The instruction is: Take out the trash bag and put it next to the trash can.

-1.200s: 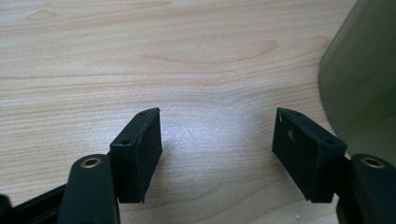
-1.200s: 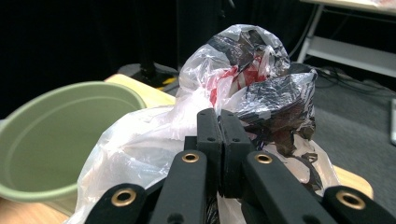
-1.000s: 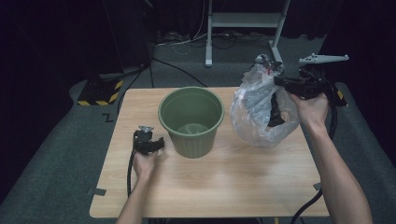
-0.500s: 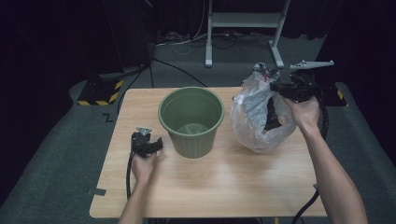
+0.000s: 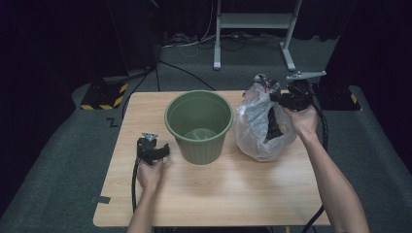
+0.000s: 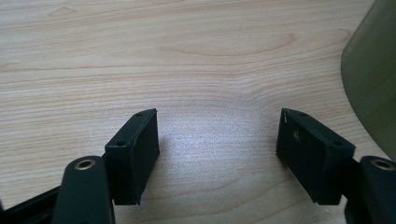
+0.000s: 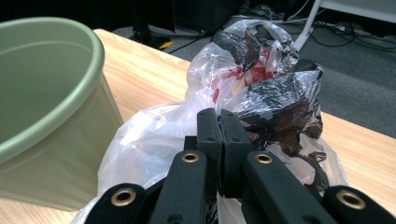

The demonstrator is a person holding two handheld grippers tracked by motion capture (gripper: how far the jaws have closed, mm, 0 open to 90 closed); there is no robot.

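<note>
Gripping the plastic bag near its top, the right tool has its two black jaws pressed fully together, and in the right gripper view a fold of the clear film is pinched between them. This tool is at the right far part of the desk, and the person's right hand holds it from the right side.

The bag stands upright on the desk, so its long axis is close to vertical; its wide bottom rests on the wood and its crumpled, gathered top points up and a little toward the far edge. Inside it there are dark things and something red and white near the top, but I cannot tell what they are. The bag is just beside the green bucket, on the bucket's right side; whether they touch, I cannot tell.

The bucket stands upright near the middle of the desk, closer to the far edge, with its open mouth up.

The left tool is near the left edge of the desk, just left of the bucket, in the left hand. Its jaws stand wide apart over bare wood and hold nothing, with the bucket's wall beside them.
</note>
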